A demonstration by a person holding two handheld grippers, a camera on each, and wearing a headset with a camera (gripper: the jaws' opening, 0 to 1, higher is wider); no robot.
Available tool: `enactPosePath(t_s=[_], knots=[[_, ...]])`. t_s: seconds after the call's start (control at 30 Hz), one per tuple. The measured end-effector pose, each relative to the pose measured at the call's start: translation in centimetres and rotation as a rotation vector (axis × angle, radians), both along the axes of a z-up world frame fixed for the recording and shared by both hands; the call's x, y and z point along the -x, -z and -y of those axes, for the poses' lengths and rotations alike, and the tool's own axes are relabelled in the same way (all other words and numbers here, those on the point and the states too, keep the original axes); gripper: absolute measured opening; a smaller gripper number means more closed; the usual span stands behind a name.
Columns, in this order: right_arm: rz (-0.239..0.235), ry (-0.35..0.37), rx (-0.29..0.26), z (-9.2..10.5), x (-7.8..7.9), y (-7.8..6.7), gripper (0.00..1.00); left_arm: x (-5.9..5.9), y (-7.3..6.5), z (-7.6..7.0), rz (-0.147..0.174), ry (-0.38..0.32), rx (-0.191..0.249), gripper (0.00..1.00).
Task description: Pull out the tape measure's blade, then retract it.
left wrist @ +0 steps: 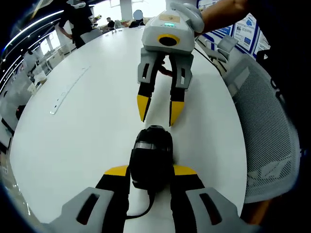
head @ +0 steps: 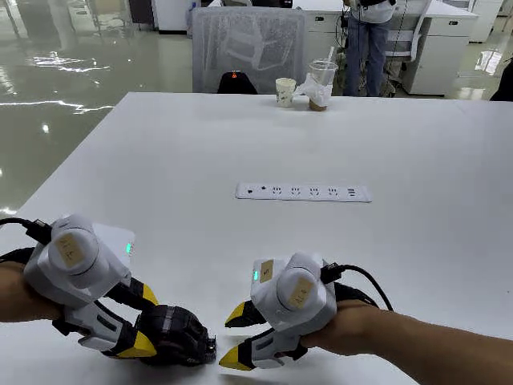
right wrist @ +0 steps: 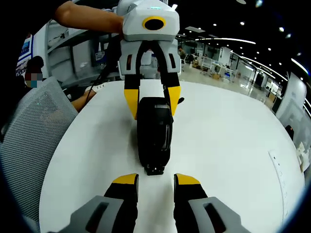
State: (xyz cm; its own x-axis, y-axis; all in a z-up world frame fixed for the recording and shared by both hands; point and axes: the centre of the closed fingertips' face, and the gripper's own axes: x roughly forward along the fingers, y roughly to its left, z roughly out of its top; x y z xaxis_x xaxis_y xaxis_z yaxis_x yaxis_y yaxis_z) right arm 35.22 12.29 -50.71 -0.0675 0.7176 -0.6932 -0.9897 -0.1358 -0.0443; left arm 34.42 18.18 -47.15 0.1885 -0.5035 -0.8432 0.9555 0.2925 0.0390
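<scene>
Tape measure (head: pixel 172 335), black, lies close to the near edge of the white table (head: pixel 417 160), left of the middle. The left gripper (head: pixel 140 321) has its yellow-tipped jaws closed against the two sides of the case, holding it. The right gripper (head: pixel 234 337) faces it from the other side with its jaws parted and nothing between them. Its tips sit just beside the end of the case where the small blade hook (right wrist: pixel 155 171) sticks out; whether they touch it I cannot tell. A white power strip (head: pixel 303 192) lies near the middle of the table. Paper cups (head: pixel 285 91) stand at the far edge.
</scene>
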Motion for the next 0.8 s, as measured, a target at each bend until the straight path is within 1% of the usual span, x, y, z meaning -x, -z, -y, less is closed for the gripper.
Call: enactPosePath(t_s=[0.1,0.17,0.37,0.5,0.57,0.67,0.8], knots=[[0.017,-0.025,0.009,-0.3,0.1,0.4,0.24,-0.1,0.1,-0.2,-0.015,-0.008,0.001,0.25],[0.013,-0.026,0.010,-0.5,0.1,0.5,0.23,-0.3,0.3,-0.3,-0.016,-0.007,-0.004,0.25],[0.015,-0.033,0.009,-1.0,0.1,0.8,0.18,-0.6,0.6,-0.6,-0.026,-0.006,-0.017,0.25],[0.006,-0.033,0.023,-1.3,0.2,1.2,0.16,-0.6,0.7,-0.7,-0.026,-0.003,-0.024,0.24],[0.002,-0.034,0.019,-1.4,0.3,1.2,0.15,-0.6,0.8,-0.7,-0.024,0.000,-0.023,0.24],[0.009,-0.035,0.025,-1.5,0.2,1.3,0.13,-0.6,0.8,-0.7,-0.024,-0.001,-0.021,0.24],[0.008,-0.033,0.025,-1.4,0.2,1.3,0.12,-0.6,0.8,-0.7,-0.024,-0.003,-0.023,0.24]])
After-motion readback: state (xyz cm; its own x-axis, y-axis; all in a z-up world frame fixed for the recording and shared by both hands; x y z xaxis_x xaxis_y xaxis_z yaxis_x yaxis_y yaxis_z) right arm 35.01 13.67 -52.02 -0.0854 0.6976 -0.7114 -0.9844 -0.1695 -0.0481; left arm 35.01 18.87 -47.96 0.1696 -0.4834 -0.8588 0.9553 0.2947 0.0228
